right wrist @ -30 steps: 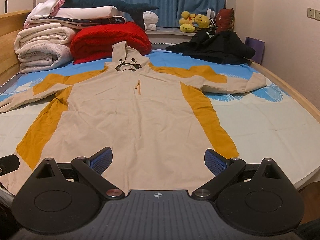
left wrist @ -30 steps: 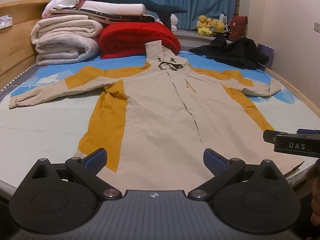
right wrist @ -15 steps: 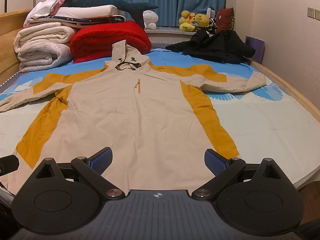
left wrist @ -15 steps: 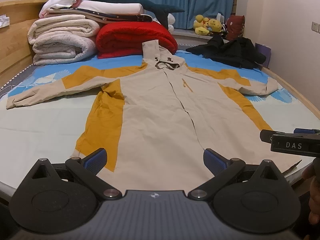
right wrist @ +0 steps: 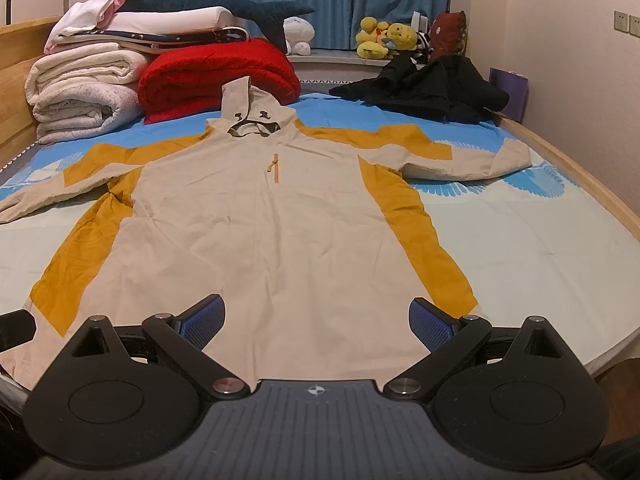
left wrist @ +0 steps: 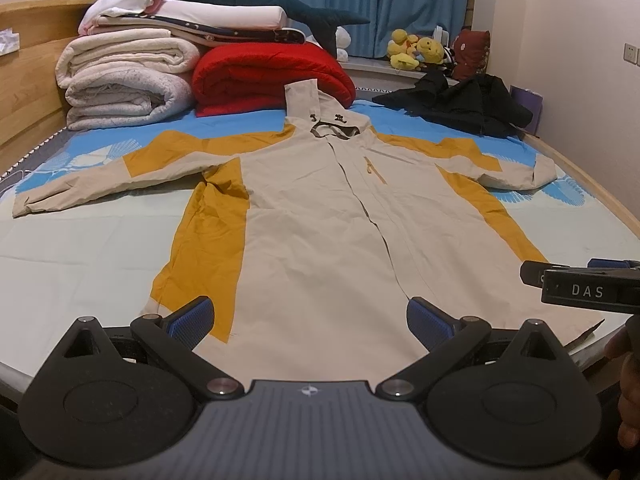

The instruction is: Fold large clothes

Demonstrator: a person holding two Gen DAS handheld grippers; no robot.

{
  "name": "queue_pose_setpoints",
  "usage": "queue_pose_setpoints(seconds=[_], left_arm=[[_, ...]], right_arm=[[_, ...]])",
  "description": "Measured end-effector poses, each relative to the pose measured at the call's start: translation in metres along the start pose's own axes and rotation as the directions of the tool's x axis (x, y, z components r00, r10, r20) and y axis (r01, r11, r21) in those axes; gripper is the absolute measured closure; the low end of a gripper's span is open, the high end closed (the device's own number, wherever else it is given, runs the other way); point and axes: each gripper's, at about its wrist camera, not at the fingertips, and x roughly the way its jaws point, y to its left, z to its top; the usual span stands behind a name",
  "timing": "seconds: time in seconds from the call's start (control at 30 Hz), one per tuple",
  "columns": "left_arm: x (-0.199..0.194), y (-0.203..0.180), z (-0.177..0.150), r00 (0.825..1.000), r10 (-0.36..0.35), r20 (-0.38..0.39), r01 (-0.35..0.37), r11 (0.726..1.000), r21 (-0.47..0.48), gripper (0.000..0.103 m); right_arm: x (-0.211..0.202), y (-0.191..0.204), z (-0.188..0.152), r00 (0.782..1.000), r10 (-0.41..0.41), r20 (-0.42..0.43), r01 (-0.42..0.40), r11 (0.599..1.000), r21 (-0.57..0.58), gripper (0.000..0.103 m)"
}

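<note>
The hooded coat (right wrist: 280,216) lies fully spread, sleeves out, across frame centre; no fold is made yet. The left gripper (left wrist: 310,318) and right gripper (right wrist: 316,320) hover at its hem, jaws spread, grasping nothing.

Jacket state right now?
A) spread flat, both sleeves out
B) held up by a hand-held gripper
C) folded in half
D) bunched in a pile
A: the beige and yellow jacket lies flat on the bed with both sleeves stretched sideways, and the left hand-held gripper and right hand-held gripper are open at its hem, holding nothing.
</note>
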Motion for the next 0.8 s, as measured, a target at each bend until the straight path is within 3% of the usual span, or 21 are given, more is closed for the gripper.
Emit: queue_pose_setpoints(seconds=[0.27,0.43,0.47,0.57,0.67,0.8], left_arm=[[0.0,0.0,-0.001,1.0,-0.009,0.006,0.009,1.0,0.002,0.007],[-0.001,0.011,0.013,0.998,-0.043,0.039,0.042,0.999,0.026,0.041],[0.001,0.015,0.018,0.998,-0.041,0.047,0.039,0.998,0.042,0.043],[0.009,0.03,0.032,0.997,-0.002,0.077,-0.003,0.998,0.06,0.043],[0.033,0.054,0.04,0.995,0.069,0.069,-0.07,0.997,0.015,0.043],[0.077,0.091,0.035,0.979,0.19,-0.07,-0.194,0.978,-0.071,0.041]], right_arm=[[-0.002,-0.003,0.001,1.0,-0.005,0.023,0.005,1.0,0.011,0.006],[-0.013,-0.028,0.024,0.995,0.003,0.096,-0.011,0.996,0.091,0.025],[-0.014,-0.037,0.03,0.993,0.005,0.115,-0.018,0.994,0.108,0.026],[-0.011,-0.059,0.049,0.986,-0.023,0.164,0.004,0.994,0.112,0.026],[0.012,-0.085,0.058,0.986,-0.078,0.145,0.064,0.992,0.105,0.026],[0.054,-0.109,0.05,0.985,-0.168,0.038,0.164,0.982,0.092,0.026]])
